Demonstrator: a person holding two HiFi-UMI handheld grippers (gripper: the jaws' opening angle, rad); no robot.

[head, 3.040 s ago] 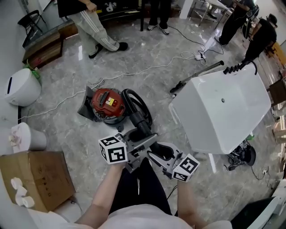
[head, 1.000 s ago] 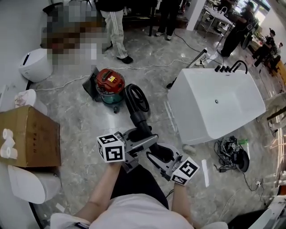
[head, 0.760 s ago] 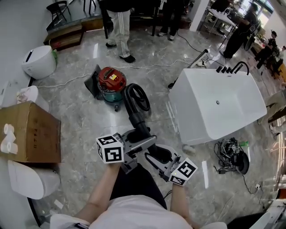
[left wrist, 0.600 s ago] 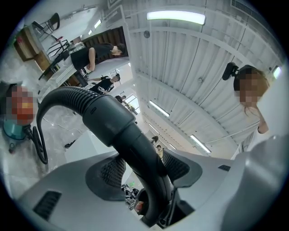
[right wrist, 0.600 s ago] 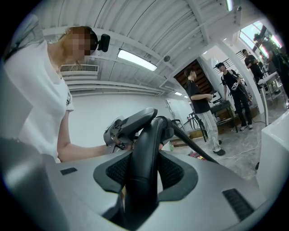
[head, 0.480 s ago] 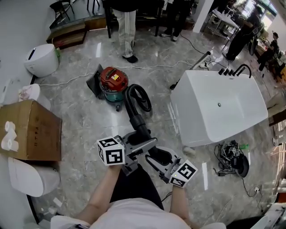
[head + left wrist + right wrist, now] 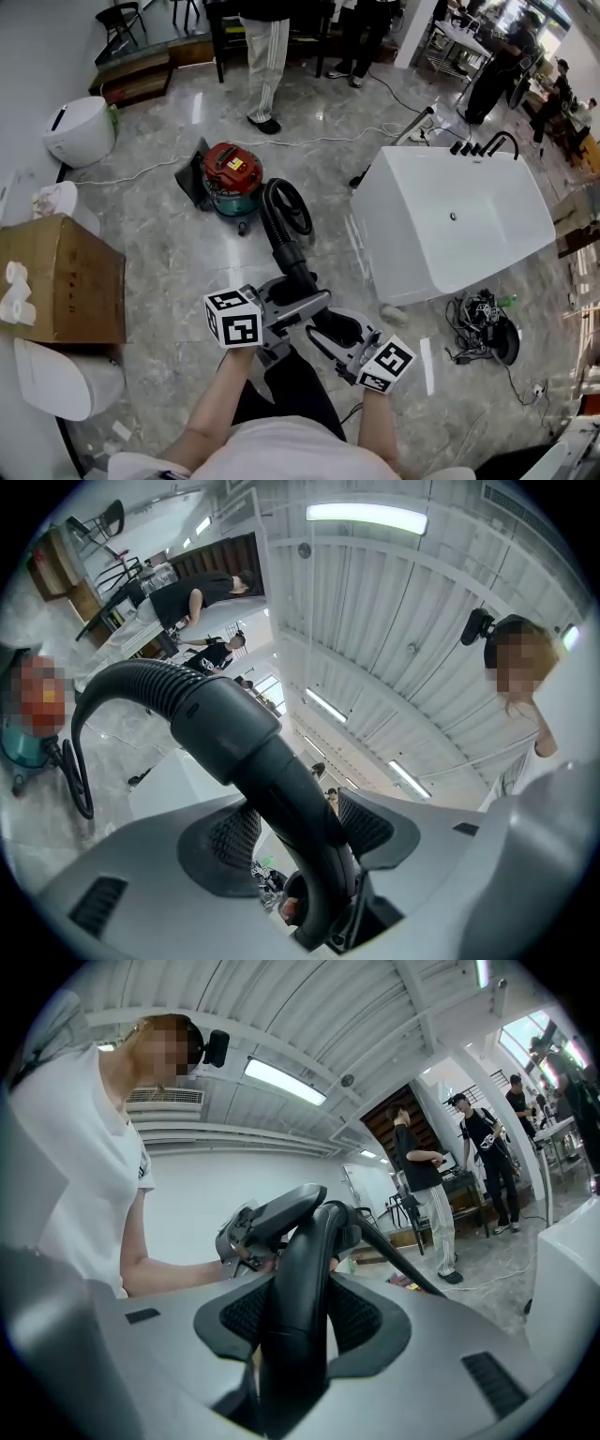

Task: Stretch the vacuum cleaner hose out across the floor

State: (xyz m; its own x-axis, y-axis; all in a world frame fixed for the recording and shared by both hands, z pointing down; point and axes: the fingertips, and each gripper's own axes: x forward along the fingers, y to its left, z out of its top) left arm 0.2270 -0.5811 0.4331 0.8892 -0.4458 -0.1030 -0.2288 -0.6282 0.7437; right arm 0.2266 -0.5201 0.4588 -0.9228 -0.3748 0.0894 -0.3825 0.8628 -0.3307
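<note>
A red canister vacuum cleaner [image 7: 232, 173] stands on the marble floor. Its black hose [image 7: 284, 208] makes one loop beside it, then runs toward me and ends in a rigid black handle [image 7: 298, 272]. My left gripper [image 7: 302, 304] is shut on that handle, which fills the gap between the ribbed pads [image 7: 234, 841] in the left gripper view, where the handle [image 7: 246, 747] curves up and left. My right gripper [image 7: 330, 330] is shut on the same piece lower down, the black tube [image 7: 302, 1288] pinched between its pads [image 7: 361, 1316]. Both grippers are held close together at waist height.
A white bathtub [image 7: 450, 220] stands to the right of the hose. A cardboard box [image 7: 56, 281] and white toilets [image 7: 80, 127] lie to the left. A white cord [image 7: 309, 142] crosses the floor behind the vacuum. A tangle of cables [image 7: 483, 319] sits at right. People stand at the back [image 7: 267, 56].
Since the earliest frame the vacuum lies farther from my grippers and the hose loop has drawn out. Over the last second the grippers keep their hold; a person at the back has shifted.
</note>
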